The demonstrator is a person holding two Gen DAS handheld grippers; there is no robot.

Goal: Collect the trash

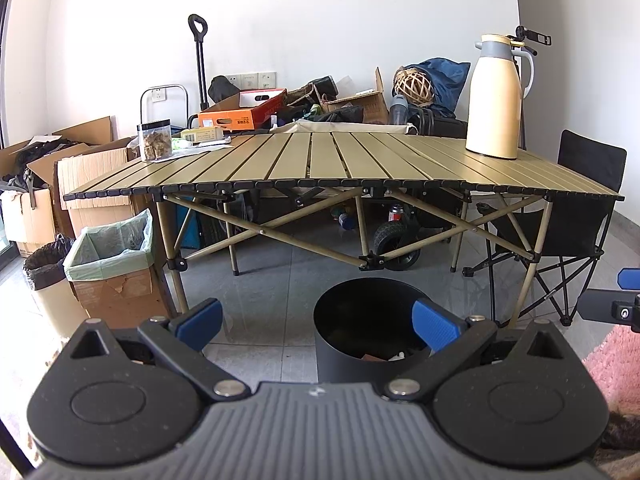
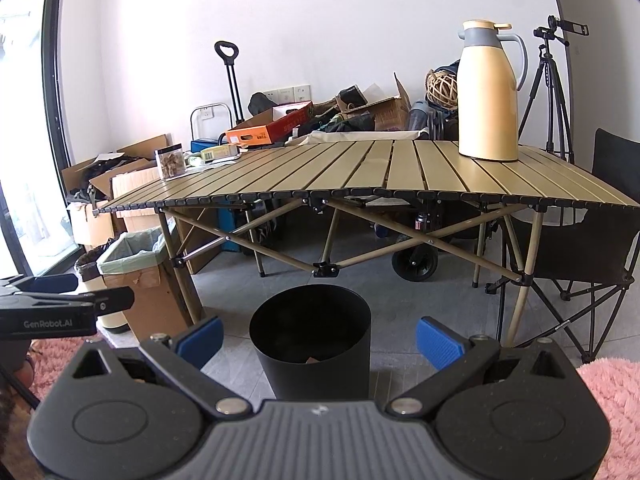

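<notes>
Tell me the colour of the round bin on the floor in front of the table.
Black, a plain matte round bin; it shows best in the right wrist view.

The bin [image 2: 310, 344] is matte black. The table [image 2: 360, 172] has olive-gold slats with black end caps. The jug [image 2: 488, 92] is cream with a grey collar. Gripper pads [image 2: 200, 338] are blue, ribbed. The rug [image 2: 616, 396] is fluffy pink, the floor [image 1: 272, 276] grey tile, the box liner [image 1: 108, 248] pale green.

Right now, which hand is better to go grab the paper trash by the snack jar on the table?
Probably the left gripper. It is open and empty, and the papers beside the jar lie at the table's left end. The right gripper, also open, sits farther right.
</notes>
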